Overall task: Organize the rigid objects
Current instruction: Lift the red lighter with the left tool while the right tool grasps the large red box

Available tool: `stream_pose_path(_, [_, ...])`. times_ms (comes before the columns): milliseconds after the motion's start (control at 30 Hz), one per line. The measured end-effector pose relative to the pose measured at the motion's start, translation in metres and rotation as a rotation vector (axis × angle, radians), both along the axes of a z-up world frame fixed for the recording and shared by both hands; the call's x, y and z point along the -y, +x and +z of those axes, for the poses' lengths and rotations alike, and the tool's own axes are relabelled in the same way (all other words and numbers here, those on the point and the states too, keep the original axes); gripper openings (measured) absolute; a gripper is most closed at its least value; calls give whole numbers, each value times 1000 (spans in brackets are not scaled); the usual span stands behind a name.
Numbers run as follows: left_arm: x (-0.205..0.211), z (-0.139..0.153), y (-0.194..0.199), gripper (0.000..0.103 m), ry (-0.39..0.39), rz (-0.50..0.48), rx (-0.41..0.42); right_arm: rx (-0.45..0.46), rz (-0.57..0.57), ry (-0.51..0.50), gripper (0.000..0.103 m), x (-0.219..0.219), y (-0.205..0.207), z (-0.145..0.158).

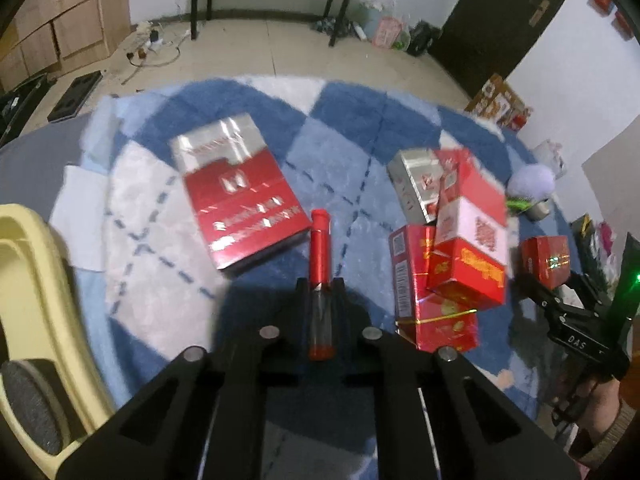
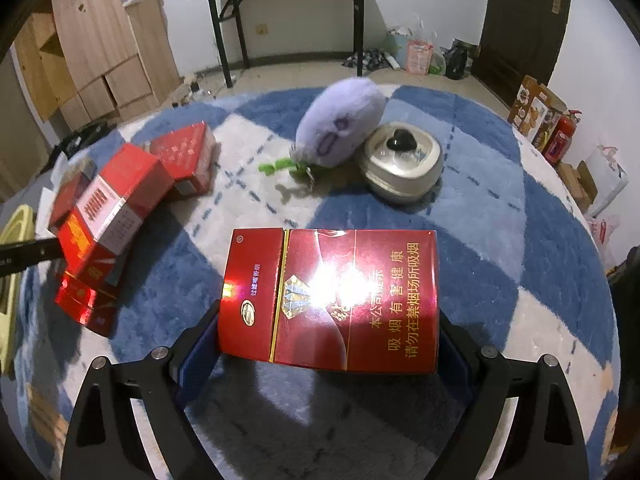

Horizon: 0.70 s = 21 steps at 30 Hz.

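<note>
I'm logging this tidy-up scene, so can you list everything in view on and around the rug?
Rug: one, blue and white checks, under everything.
Lighter: one, red, in the left gripper.
Dark red cigarette box: one, in the right gripper.
Large red and silver box: one, flat on the rug, apart from the pile.
Pile of cigarette boxes: several, red, white and silver, stacked loosely; count unclear.
Plush toy: one, lilac, leaning on the tin.
Tin: one, silver, dark knob on the lid.
Yellow plastic object: one, at the rug's left edge.
Black table: one, by the far wall.
Left gripper: black, closed on the lighter.
Right gripper: black, closed on the box.
</note>
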<state>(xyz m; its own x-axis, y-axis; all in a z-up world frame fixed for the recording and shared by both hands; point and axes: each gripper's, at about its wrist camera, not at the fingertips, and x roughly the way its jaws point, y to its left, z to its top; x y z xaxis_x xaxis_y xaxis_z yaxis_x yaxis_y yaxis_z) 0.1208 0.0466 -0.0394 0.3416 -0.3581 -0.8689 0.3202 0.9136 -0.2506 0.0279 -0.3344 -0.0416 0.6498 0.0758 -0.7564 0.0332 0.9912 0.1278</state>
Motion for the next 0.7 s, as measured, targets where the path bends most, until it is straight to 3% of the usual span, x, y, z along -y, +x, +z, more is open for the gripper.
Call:
stream_pose_path(100, [-10, 10, -6, 10, -22, -9, 15, 51, 13, 7, 92, 0, -6, 15])
stream_pose_path(233, [-10, -12, -17, 10, 4, -50, -35, 49, 29, 0, 92, -3, -10, 20])
stream_pose_path(467, [-8, -15, -12, 10, -20, -18, -53, 3, 2, 24, 92, 7, -21, 9])
stream_pose_path(700, [16, -35, -10, 11, 118, -41, -84, -12, 9, 9, 92, 10, -24, 8])
